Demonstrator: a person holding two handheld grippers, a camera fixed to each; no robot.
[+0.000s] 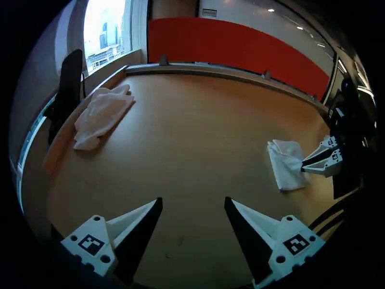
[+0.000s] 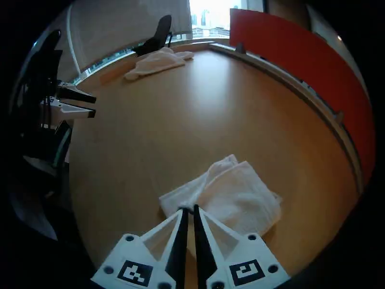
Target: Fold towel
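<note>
Towel (image 2: 236,192) lies folded on tabletop (image 2: 192,106). Right hand-held gripper (image 2: 188,209) is clenched at its near edge; grip on cloth cannot be confirmed. Left hand-held gripper (image 1: 192,202) is released. Risk: a 1-sided pull drags the fold open.

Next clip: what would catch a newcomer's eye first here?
The folded white towel lies on the wooden table at the tips of the nearly closed right tool. A second, crumpled white towel sits at the table's far corner by the window, and a bright red panel runs along the far edge.
</note>
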